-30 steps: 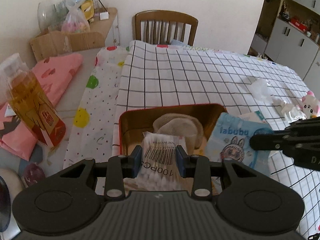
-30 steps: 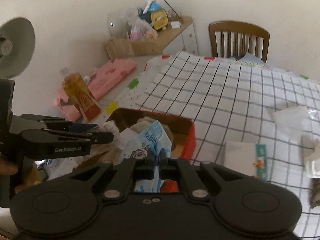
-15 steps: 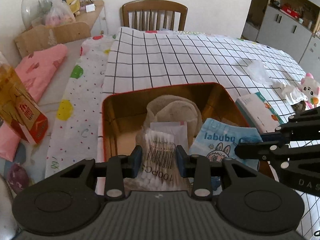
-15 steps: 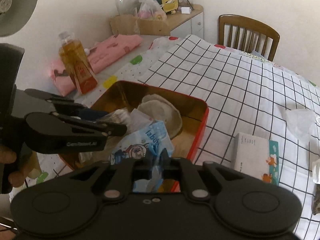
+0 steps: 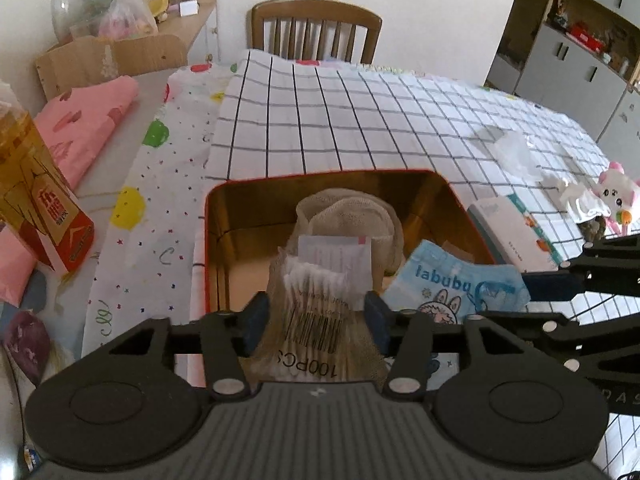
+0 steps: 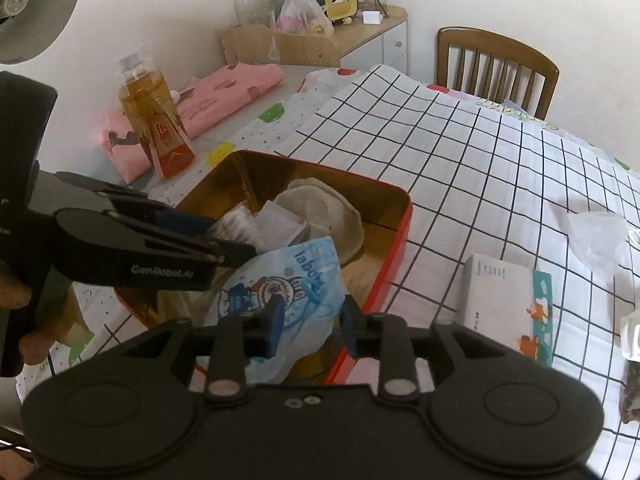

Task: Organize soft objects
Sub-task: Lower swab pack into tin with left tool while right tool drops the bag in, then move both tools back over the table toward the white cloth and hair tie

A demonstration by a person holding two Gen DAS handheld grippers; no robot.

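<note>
A red tin point(image 5: 212, 240) with a gold inside sits on the checked cloth and holds a beige knitted cloth point(image 5: 348, 212). My left gripper point(image 5: 316, 314) hangs over the tin's near side. Its jaws are opening, with a bag of cotton swabs point(image 5: 316, 300) still between them, resting in the tin. My right gripper point(image 6: 312, 320) is at the tin's near right corner point(image 6: 400, 240). Its jaws are also opening, and the blue "labubu" tissue pack point(image 6: 296, 280) lies loose between them, slumped against the tin's contents. The right pad stands apart from the pack.
A bottle of amber liquid point(image 6: 154, 120) and folded pink cloth point(image 5: 80, 128) lie left of the tin. A white tissue box point(image 6: 508, 300), a clear plastic bag point(image 6: 596, 240) and a plush toy point(image 5: 616, 196) lie to its right. A wooden chair point(image 5: 316, 24) stands at the far side.
Both pairs of jaws have spread apart. The right one was shut on the blue pack and has let it go. The left one has loosened around the swab bag.
</note>
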